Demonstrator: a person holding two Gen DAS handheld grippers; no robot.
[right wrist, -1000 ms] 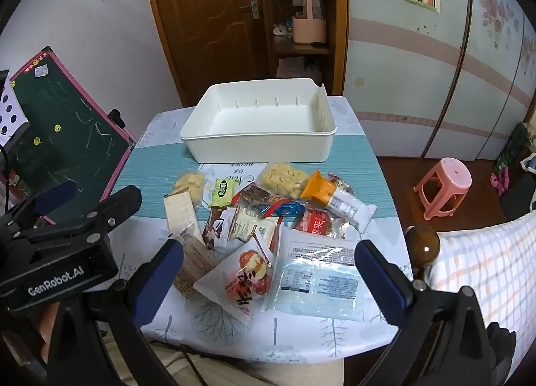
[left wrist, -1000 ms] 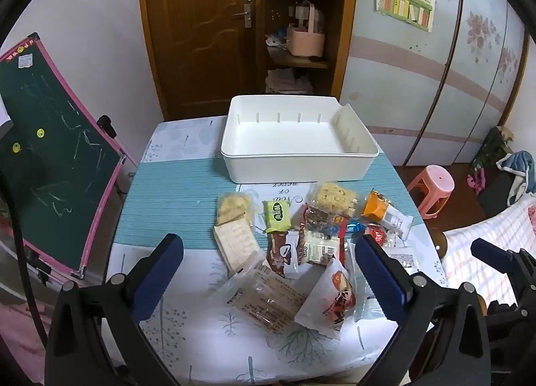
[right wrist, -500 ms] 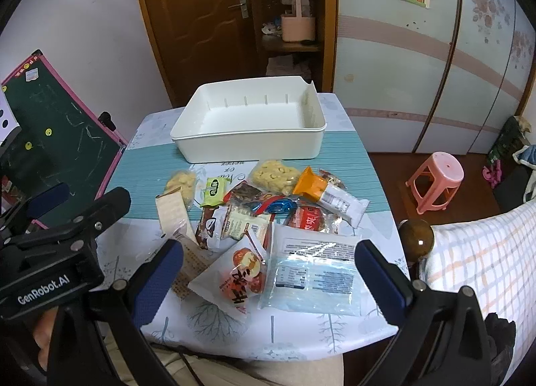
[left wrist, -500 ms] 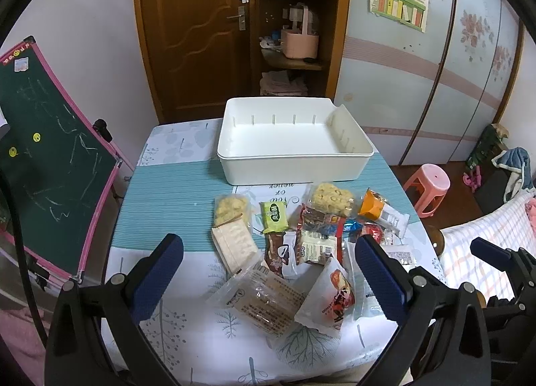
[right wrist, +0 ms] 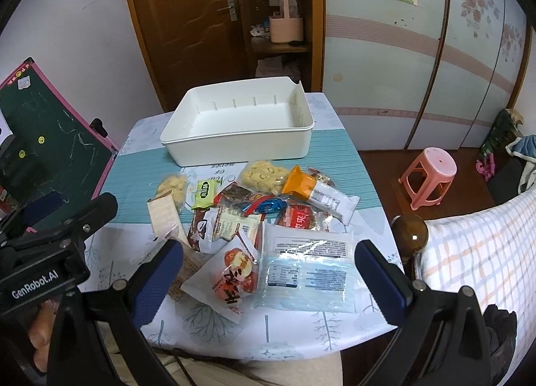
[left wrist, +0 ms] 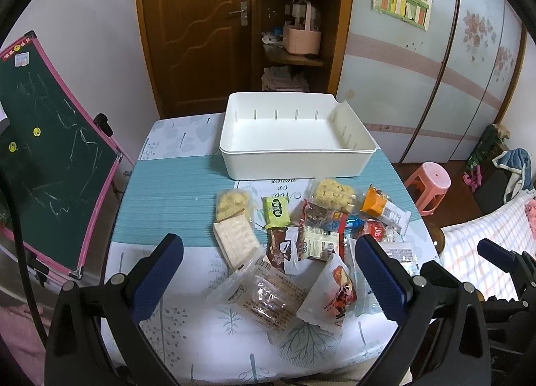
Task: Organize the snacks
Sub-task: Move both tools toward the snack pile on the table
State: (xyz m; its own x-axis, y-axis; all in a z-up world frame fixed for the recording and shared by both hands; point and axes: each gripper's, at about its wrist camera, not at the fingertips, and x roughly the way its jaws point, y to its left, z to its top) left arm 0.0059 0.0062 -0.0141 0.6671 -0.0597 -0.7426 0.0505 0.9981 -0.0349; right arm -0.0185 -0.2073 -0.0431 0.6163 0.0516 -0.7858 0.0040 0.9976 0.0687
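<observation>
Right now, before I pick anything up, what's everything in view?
White bin: 1, empty, far side of table.
Table: 1, teal and white cloth.
Snack packets: a loose, overlapping pile in front of the bin, exact count unclear.
Green packet: 1, behind the pile's middle.
Orange-ended bar: 1, right of pile.
Large clear packet: 1, near right.
Red-printed white packet: 1, near middle.
Chalkboard: 1, green, pink frame, left.
Stool: 1, pink, right floor.
Left gripper: fingers open, empty.
Right gripper: fingers open, empty.
</observation>
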